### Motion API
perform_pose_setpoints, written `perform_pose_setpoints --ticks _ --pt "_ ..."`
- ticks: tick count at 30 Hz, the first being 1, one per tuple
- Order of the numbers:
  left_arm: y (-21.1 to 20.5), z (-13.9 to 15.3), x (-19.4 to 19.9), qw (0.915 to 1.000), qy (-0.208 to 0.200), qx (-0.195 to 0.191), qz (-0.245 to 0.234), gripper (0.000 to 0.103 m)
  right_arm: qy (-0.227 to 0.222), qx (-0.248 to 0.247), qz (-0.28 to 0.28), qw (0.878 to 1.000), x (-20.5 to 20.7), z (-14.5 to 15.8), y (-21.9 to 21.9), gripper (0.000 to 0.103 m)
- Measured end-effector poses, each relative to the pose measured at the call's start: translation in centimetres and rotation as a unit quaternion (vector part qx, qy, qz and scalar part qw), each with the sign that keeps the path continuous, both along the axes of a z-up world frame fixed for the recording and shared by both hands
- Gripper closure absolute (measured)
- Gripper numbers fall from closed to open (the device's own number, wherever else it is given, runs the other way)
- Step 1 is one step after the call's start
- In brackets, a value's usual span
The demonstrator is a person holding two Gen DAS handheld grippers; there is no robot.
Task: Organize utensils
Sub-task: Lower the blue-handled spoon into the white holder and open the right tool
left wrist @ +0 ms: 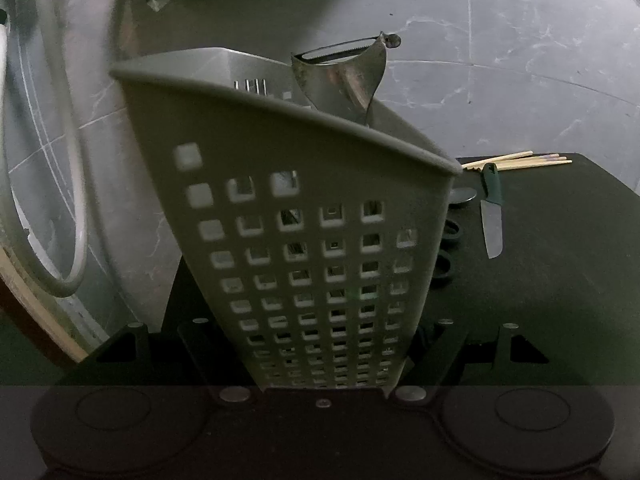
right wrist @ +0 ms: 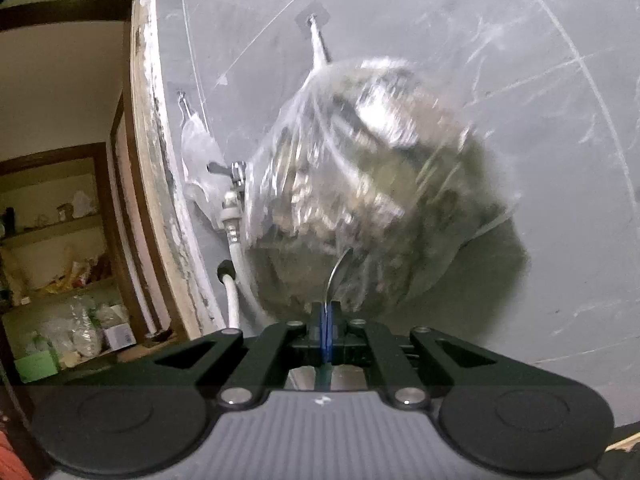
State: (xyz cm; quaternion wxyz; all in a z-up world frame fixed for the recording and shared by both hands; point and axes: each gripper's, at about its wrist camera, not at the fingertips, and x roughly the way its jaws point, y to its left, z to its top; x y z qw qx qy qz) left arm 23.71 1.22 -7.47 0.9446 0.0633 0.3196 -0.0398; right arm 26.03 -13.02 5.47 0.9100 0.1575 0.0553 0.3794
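Centrally, the left tongs [left wrist: 324,364] clamp the lower part of a grey perforated utensil holder [left wrist: 304,248], which leans to the left above the dark table [left wrist: 560,264]. Inside the holder stand a metal peeler [left wrist: 344,76], its head rising above the rim, and the tines of a fork [left wrist: 251,86] just showing. On the table to the right lie a green-handled knife [left wrist: 492,212], a bundle of chopsticks [left wrist: 520,160] and the bowl of a spoon [left wrist: 463,195]. The right tongs [right wrist: 327,320], fully closed, pinch a spoon [right wrist: 338,276] by its handle, its bowl pointing upward before a clear plastic bag [right wrist: 360,184] hanging from a wall hook [right wrist: 318,36]; the bag's contents are blurred.
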Motion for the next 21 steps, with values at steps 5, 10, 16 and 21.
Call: perform_pose_setpoints --ticks 5,10,16,21 --pt "0.3 0.2 0.0 1.0 -0.002 0.001 -0.005 0.026 0.033 -0.032 -0.03 0.998 1.5 -3.8 2.7 0.102" --pt "0.6 0.1 -0.2 1.0 -0.005 0.001 -0.009 0.026 0.063 -0.075 -0.03 0.995 1.5 -6.8 3.2 0.102" --pt "0.7 0.0 0.1 0.9999 -0.005 0.0 -0.011 0.026 0.074 -0.124 -0.013 0.989 0.6 -8.0 3.1 0.095" --pt "0.6 -0.1 0.2 0.9999 -0.005 0.002 -0.013 0.026 0.065 -0.154 -0.005 0.986 -0.8 -7.8 2.2 0.065"
